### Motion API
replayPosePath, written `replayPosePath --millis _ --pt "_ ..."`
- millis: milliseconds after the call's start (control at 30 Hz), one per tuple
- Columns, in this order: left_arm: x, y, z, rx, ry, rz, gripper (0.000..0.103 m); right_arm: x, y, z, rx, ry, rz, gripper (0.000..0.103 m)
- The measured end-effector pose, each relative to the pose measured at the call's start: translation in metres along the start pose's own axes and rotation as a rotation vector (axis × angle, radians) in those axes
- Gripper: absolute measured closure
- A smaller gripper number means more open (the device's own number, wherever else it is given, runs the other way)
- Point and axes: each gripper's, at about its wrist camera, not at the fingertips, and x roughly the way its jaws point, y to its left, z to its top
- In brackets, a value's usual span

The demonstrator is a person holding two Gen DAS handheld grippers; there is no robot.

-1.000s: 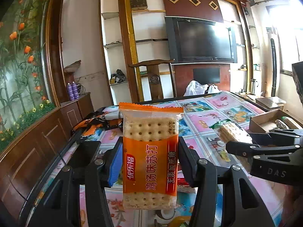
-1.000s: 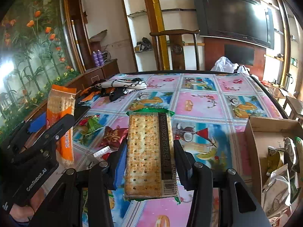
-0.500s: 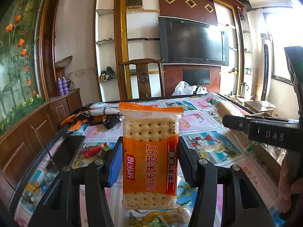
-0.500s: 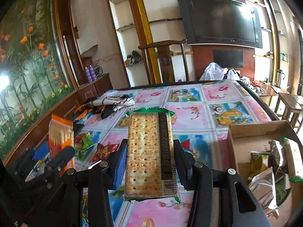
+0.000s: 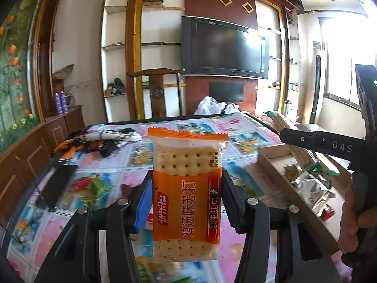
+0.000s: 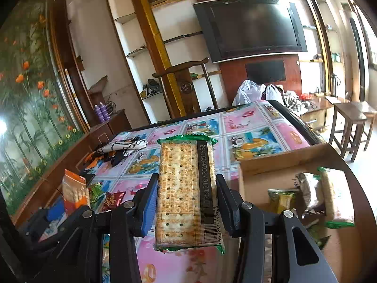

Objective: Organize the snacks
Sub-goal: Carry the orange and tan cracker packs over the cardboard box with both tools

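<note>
You are midway: the open brown cardboard box (image 6: 280, 162) at the right end of the bench (image 6: 249, 120) already holds several packets — I count at least four, though the heap is blurred. Your left gripper (image 5: 186, 202) has its jaws clamped on one orange soda-cracker packet (image 5: 187, 195), held upright in the air to the left of the box. Your right gripper (image 6: 186, 200) is clamped on one green-edged clear cracker packet (image 6: 186, 195), also upright, just left of the box's near wall. Left of the box, at least two or three small red and green packets (image 6: 110, 197) lie loose on the bench — those, plus your two, remain.
</note>
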Motion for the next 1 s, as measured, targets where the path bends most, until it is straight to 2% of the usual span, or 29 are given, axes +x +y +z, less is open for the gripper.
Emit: replayPosePath --millis 267,400,533,733,1000 --pt "0.010 -0.046 0.016 -0.015 0.058 -0.119 0.050 -0.027 -0.053 0.011 0.108 -0.046 -0.020 0.053" --pt "0.013 -0.076 0.021 -0.011 0.085 -0.183 0.050 -0.037 -0.088 0.014 0.166 -0.057 -0.071 0.053" --pt "0.017 -0.112 0.022 -0.015 0.134 -0.258 0.050 -0.042 -0.124 0.011 0.245 -0.023 -0.103 0.053" --pt "0.026 -0.165 0.013 -0.016 0.238 -0.368 0.050 -0.043 -0.144 0.007 0.267 0.031 -0.134 0.054" --pt "0.034 -0.205 -0.005 0.020 0.299 -0.385 0.050 -0.041 -0.167 0.001 0.310 0.115 -0.167 0.054"
